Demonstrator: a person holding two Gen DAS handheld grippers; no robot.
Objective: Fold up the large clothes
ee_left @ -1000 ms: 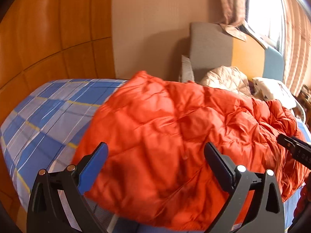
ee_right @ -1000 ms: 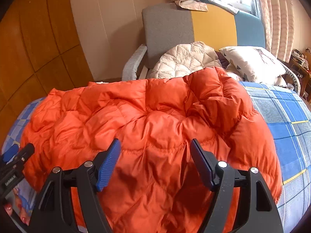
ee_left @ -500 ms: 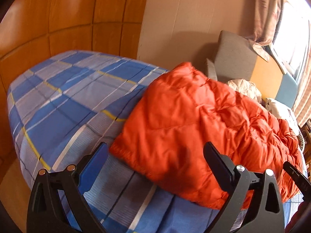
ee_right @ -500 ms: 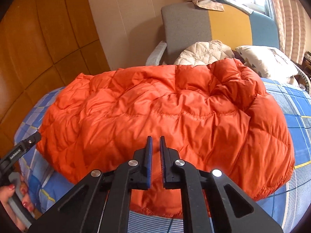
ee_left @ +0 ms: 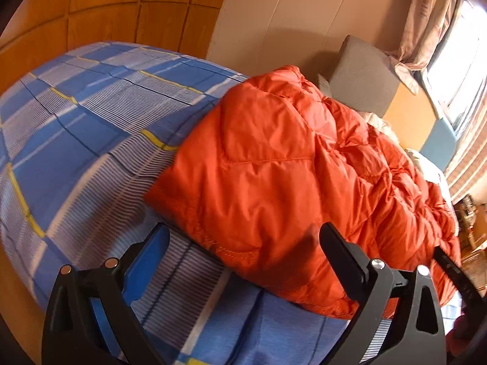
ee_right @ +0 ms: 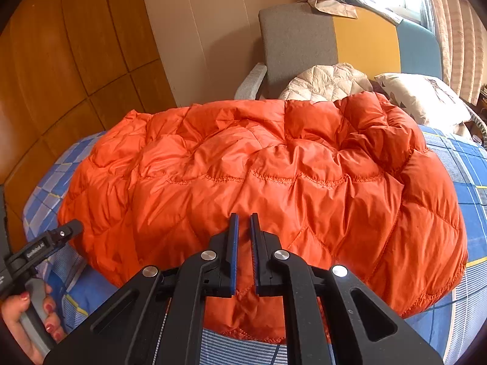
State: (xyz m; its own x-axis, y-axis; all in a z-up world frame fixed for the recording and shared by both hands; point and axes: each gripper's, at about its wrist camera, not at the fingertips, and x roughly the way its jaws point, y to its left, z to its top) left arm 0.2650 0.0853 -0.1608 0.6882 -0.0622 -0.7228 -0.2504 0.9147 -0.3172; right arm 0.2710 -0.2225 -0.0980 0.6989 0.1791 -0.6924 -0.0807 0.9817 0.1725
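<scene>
An orange quilted down jacket (ee_right: 258, 182) lies spread on the bed. In the left wrist view its near left corner (ee_left: 231, 249) sits between the wide-apart fingers of my left gripper (ee_left: 243, 228), which is open and just above the sheet. My right gripper (ee_right: 243, 219) is shut over the jacket's front edge, with orange fabric in the thin slit between its pads. The left gripper (ee_right: 61, 237) also shows at the jacket's left end, held by a hand (ee_right: 27, 319). A black part of the right gripper (ee_left: 450, 270) shows at the far right of the left wrist view.
The bed has a blue checked sheet (ee_left: 76, 140) with bare space left of the jacket. Wooden wall panels (ee_right: 76, 45) stand behind. An armchair (ee_right: 298, 36) holds a beige quilted garment (ee_right: 328, 82) and a pillow (ee_right: 423, 94). Curtains and a window are at the upper right.
The right gripper's jaws went from wide open to shut at the jacket's front edge. The left gripper moved left and down to the jacket's near left corner and rolled.
</scene>
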